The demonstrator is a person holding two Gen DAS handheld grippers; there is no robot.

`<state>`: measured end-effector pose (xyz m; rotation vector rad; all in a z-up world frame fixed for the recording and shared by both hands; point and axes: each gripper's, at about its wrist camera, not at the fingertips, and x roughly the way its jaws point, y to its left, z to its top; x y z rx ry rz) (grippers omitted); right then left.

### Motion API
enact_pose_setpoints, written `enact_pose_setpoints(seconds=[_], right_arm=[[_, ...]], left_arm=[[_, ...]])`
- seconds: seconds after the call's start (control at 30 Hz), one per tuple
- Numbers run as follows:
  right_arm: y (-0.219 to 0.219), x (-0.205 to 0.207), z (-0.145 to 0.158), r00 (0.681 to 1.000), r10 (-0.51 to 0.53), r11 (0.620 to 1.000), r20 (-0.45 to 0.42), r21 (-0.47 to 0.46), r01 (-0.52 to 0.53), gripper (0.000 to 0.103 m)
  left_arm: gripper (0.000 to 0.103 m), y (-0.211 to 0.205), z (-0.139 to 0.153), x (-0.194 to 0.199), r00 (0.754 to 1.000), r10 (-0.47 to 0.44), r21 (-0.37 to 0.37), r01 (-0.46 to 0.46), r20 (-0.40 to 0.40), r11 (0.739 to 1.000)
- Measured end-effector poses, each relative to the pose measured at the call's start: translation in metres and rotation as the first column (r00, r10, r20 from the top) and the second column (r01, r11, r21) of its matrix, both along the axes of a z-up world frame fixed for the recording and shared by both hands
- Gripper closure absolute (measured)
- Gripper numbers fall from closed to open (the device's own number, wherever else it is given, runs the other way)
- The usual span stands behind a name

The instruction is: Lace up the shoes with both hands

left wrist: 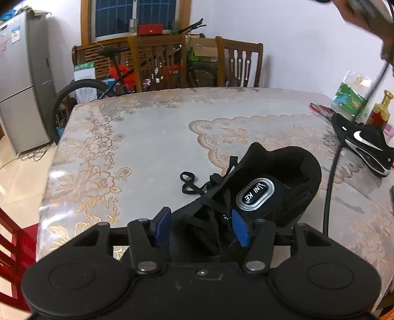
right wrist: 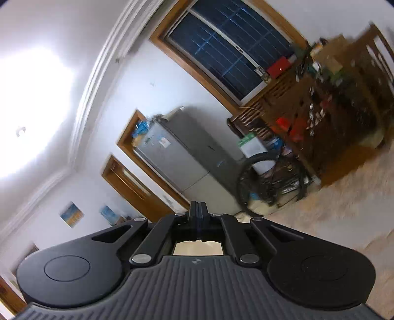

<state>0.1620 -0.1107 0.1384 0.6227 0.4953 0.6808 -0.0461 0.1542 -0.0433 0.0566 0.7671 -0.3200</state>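
Observation:
A black shoe [left wrist: 270, 177] lies on the table [left wrist: 147, 137] with its opening and an oval tongue label facing me. Its black laces [left wrist: 189, 183] trail loose to the left. My left gripper [left wrist: 202, 226] stands open just above the laced part, the blue pads [left wrist: 163, 229] on either side and touching nothing. A second black shoe [left wrist: 364, 145] with a white swoosh lies on its side at the right. My right gripper [right wrist: 198, 214] is shut, raised and aimed at the far wall, with nothing visible between its pads. A blurred hand [left wrist: 354, 17] shows at the top right.
A black cord [left wrist: 328, 197] runs from the top right down past the shoe's right side. A green-white bag [left wrist: 352, 96] and an amber bottle [left wrist: 380, 110] stand at the table's right. Two wooden chairs [left wrist: 157, 61], a bicycle [left wrist: 81, 91] and a fridge [left wrist: 22, 81] lie beyond.

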Motion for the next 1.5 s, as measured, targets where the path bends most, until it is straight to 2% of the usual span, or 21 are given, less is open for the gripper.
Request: enact_pose_setpoints(seconds=[0.03, 0.07, 0.1, 0.2, 0.23, 0.3, 0.37, 0.4, 0.47, 0.5, 0.67, 0.77, 0.87, 0.9, 0.97, 1.03, 1.1, 1.2, 1.27, 1.4, 1.5], right_arm=[[0.006, 0.003, -0.005, 0.999, 0.033, 0.994, -0.025, -0.103, -0.035, 0.091], [0.015, 0.004, -0.015, 0.996, 0.069, 0.971, -0.052, -0.224, -0.079, 0.069], [0.028, 0.002, -0.036, 0.990, 0.115, 0.917, -0.082, -0.374, -0.137, 0.059], [0.060, -0.006, -0.107, 0.962, 0.196, 0.639, -0.191, -0.719, -0.273, 0.057], [0.062, -0.006, -0.129, 0.952, 0.201, 0.566, -0.230, -0.766, -0.305, 0.059], [0.059, -0.003, -0.167, 0.940, 0.185, 0.471, -0.288, -0.814, -0.341, 0.062], [0.052, 0.001, -0.195, 0.923, 0.151, 0.423, -0.353, -0.821, -0.383, 0.064], [0.047, 0.002, -0.203, 0.912, 0.131, 0.433, -0.388, -0.805, -0.405, 0.067], [0.040, 0.001, -0.207, 0.877, 0.114, 0.512, -0.468, -0.728, -0.455, 0.092], [0.040, -0.005, -0.210, 0.843, 0.147, 0.527, -0.518, -0.680, -0.509, 0.098], [0.056, -0.060, -0.216, 0.745, 0.307, 0.581, -0.593, -0.503, -0.640, 0.099], [0.076, -0.108, -0.218, 0.760, 0.383, 0.564, -0.526, -0.518, -0.643, 0.099], [0.089, -0.145, -0.210, 0.807, 0.447, 0.537, -0.385, -0.606, -0.587, 0.095], [0.088, -0.152, -0.205, 0.832, 0.453, 0.554, -0.320, -0.630, -0.544, 0.092], [0.080, -0.156, -0.199, 0.878, 0.444, 0.608, -0.180, -0.659, -0.442, 0.075], [0.073, -0.157, -0.196, 0.901, 0.431, 0.655, -0.040, -0.673, -0.343, 0.067], [0.075, -0.155, -0.196, 0.867, 0.498, 0.623, 0.011, -0.700, -0.349, 0.067], [0.090, -0.143, -0.201, 0.757, 0.650, 0.500, 0.066, -0.788, -0.360, 0.067], [0.098, -0.135, -0.205, 0.716, 0.692, 0.467, 0.085, -0.810, -0.355, 0.067], [0.109, -0.118, -0.211, 0.700, 0.710, 0.457, 0.075, -0.805, -0.377, 0.068], [0.108, -0.107, -0.211, 0.735, 0.677, 0.499, 0.034, -0.755, -0.425, 0.068]], left_arm=[[0.050, 0.000, 0.001, -0.001, 1.000, 0.010, -0.003, -0.010, 0.000, 1.000], [0.050, 0.002, 0.003, -0.003, 1.000, 0.027, -0.010, -0.027, -0.003, 1.000], [0.050, 0.003, 0.005, -0.005, 0.999, 0.042, -0.021, -0.042, -0.008, 0.999], [0.045, 0.011, 0.015, -0.019, 0.996, 0.085, -0.052, -0.087, -0.031, 0.995], [0.042, 0.012, 0.018, -0.024, 0.995, 0.090, -0.050, -0.091, -0.039, 0.995], [0.037, 0.014, 0.020, -0.037, 0.993, 0.102, -0.033, -0.104, -0.064, 0.994], [0.035, 0.014, 0.016, -0.047, 0.988, 0.113, -0.029, -0.116, -0.105, 0.993], [0.035, 0.014, 0.012, -0.052, 0.985, 0.120, -0.029, -0.124, -0.127, 0.992], [0.035, 0.013, 0.003, -0.055, 0.975, 0.149, -0.019, -0.154, -0.166, 0.988], [0.036, 0.012, -0.001, -0.057, 0.970, 0.168, -0.016, -0.173, -0.178, 0.985], [0.036, 0.020, 0.004, -0.066, 0.953, 0.243, -0.023, -0.251, -0.182, 0.968], [0.036, 0.024, 0.011, -0.073, 0.937, 0.312, 0.049, -0.308, -0.159, 0.950], [0.036, 0.029, 0.019, -0.082, 0.926, 0.343, 0.069, -0.337, -0.156, 0.939], [0.036, 0.030, 0.023, -0.085, 0.923, 0.352, 0.070, -0.345, -0.156, 0.936], [0.035, 0.027, 0.031, -0.092, 0.923, 0.354, 0.073, -0.347, -0.152, 0.935], [0.035, 0.023, 0.038, -0.097, 0.927, 0.345, 0.079, -0.336, -0.147, 0.938], [0.034, 0.015, 0.043, -0.098, 0.933, 0.329, 0.080, -0.321, -0.145, 0.944], [0.031, 0.001, 0.045, -0.097, 0.939, 0.318, 0.098, -0.307, -0.129, 0.947], [0.031, -0.006, 0.042, -0.095, 0.942, 0.308, 0.087, -0.298, -0.134, 0.951], [0.031, -0.017, 0.033, -0.090, 0.945, 0.295, 0.090, -0.285, -0.143, 0.954], [0.031, -0.027, 0.027, -0.085, 0.947, 0.282, 0.109, -0.267, -0.156, 0.957]])
